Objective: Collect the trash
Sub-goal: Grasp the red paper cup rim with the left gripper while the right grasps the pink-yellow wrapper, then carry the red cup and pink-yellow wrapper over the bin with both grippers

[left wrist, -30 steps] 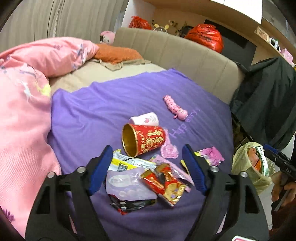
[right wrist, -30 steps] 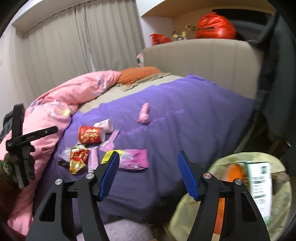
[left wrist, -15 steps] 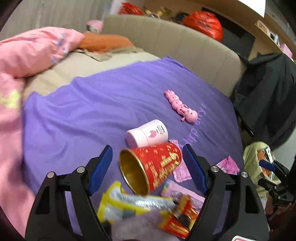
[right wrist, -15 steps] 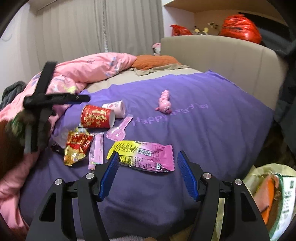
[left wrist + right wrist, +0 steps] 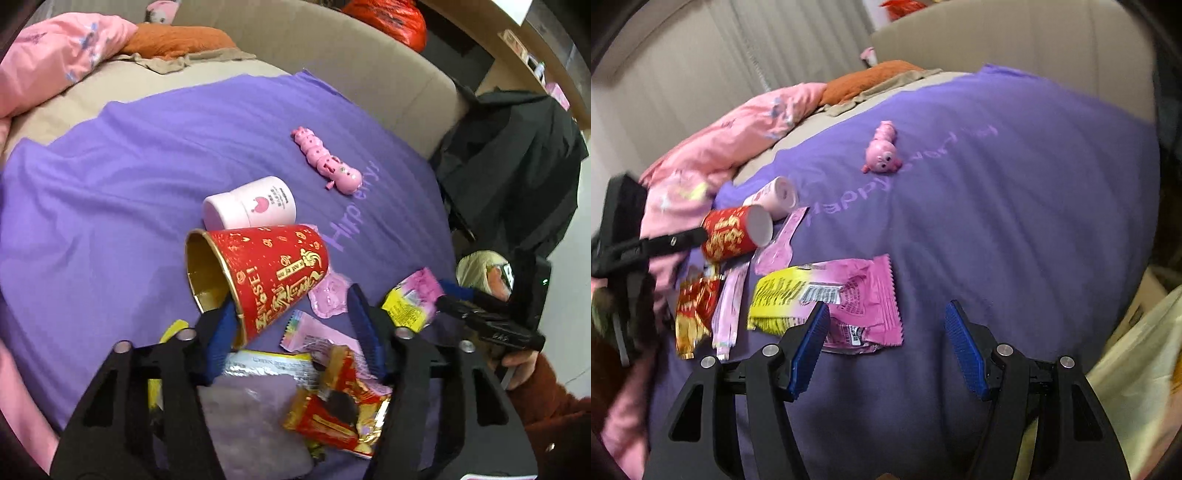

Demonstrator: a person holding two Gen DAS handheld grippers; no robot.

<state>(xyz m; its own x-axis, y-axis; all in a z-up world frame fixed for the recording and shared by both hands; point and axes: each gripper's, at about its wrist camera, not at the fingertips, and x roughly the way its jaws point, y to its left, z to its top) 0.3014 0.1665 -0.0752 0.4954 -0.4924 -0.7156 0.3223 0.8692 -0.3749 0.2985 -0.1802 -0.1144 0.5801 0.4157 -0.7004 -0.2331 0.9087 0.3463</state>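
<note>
Both grippers have dropped closer to the purple blanket [image 5: 1015, 206] since the earlier frames. The left gripper [image 5: 295, 325] has just been closing; its jaws stand around the rim end of the tipped red paper cup [image 5: 266, 273], one blue pad at the rim, the other apart from the wall. The right gripper [image 5: 886, 339] is spread wide, empty, its left pad over the pink and yellow wrapper [image 5: 834, 299]. A pink jar [image 5: 251, 203] touches the cup. A red and gold wrapper [image 5: 340, 410] lies under the left gripper.
</note>
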